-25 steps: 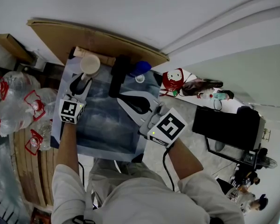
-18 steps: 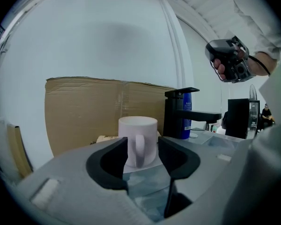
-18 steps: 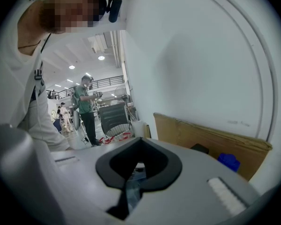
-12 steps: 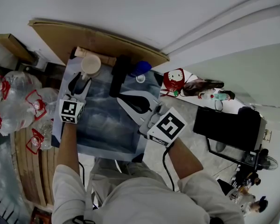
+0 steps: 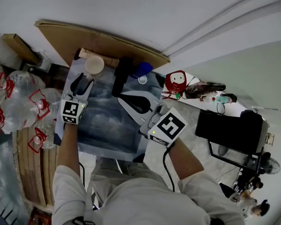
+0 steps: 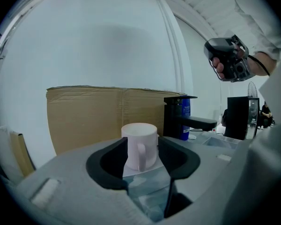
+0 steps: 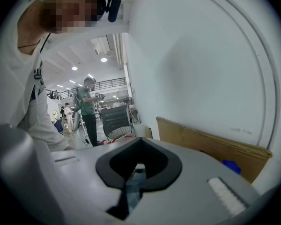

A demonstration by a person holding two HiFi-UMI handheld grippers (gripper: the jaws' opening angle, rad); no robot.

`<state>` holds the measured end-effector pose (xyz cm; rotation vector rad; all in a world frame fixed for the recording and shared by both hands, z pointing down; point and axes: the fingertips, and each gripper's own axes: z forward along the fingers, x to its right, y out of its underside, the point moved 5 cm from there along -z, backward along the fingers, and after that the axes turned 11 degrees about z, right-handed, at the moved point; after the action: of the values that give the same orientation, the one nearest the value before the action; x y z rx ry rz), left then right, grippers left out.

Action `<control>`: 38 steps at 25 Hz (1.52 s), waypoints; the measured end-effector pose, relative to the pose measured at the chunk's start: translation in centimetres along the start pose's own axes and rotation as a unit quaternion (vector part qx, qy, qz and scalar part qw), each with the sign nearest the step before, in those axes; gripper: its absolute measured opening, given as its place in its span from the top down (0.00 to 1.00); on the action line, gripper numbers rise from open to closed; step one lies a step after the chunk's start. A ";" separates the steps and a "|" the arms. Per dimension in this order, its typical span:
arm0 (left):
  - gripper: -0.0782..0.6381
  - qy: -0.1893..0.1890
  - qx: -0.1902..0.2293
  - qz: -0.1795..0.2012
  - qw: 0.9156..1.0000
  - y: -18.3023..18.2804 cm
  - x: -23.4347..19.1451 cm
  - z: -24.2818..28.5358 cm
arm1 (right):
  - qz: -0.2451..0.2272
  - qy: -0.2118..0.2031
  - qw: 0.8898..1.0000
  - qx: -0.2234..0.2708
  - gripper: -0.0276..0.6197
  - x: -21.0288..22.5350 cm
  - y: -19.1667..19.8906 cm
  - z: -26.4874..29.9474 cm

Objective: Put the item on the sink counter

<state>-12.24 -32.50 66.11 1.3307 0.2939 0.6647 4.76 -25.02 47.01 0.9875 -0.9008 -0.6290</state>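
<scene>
The brushed-steel sink bench [image 5: 74, 70] stands in front of a brown cardboard sheet [image 5: 98, 39], with a black box-shaped faucet [image 5: 122, 76] at the back of the basin. The right tool [image 5: 126, 97] hangs over the basin, its jaws closed together on nothing. The left tool [image 5: 83, 80] is released, jaws spread wide. The small white ceramic mug [image 6: 139, 146] stands upright on the bench at the back left corner of the sink, just past the jaw tips and untouched by them, its handle facing the tool. The placing looks done. The mug is likely rigid, glazed and slippery, and it would chip if knocked. The round body gives the surest hold.
</scene>
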 end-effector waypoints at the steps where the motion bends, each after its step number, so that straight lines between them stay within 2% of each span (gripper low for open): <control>1: 0.60 0.000 0.000 0.001 1.000 -0.2 0.0 -0.2 | -0.001 -0.001 1.000 0.001 0.95 -0.2 -0.1 -0.1; 11: 0.60 0.018 -0.005 0.007 1.000 -3.3 0.9 -2.7 | -0.007 -0.014 1.000 0.019 0.95 -2.2 -1.7 -0.7; 18: 0.60 0.028 -0.004 0.013 1.000 -7.3 1.6 -4.8 | -0.013 -0.021 0.999 0.033 0.95 -4.1 -3.0 -1.7; 25: 0.61 0.032 0.019 0.018 0.999 -10.8 2.2 -7.2 | -0.021 -0.027 0.998 0.046 0.95 -5.9 -4.3 -2.9; 34: 0.61 0.067 0.041 0.028 0.997 -16.1 4.1 -10.6 | -0.035 -0.029 0.997 0.059 0.95 -8.6 -6.0 -4.9; 38: 0.65 0.070 0.056 0.039 0.995 -18.5 4.6 -12.4 | -0.043 -0.029 0.996 0.066 0.95 -9.8 -6.7 -5.7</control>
<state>-10.38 -21.54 46.25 1.4103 0.3987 0.8178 4.49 -17.70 36.04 1.1354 -0.9644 -0.6811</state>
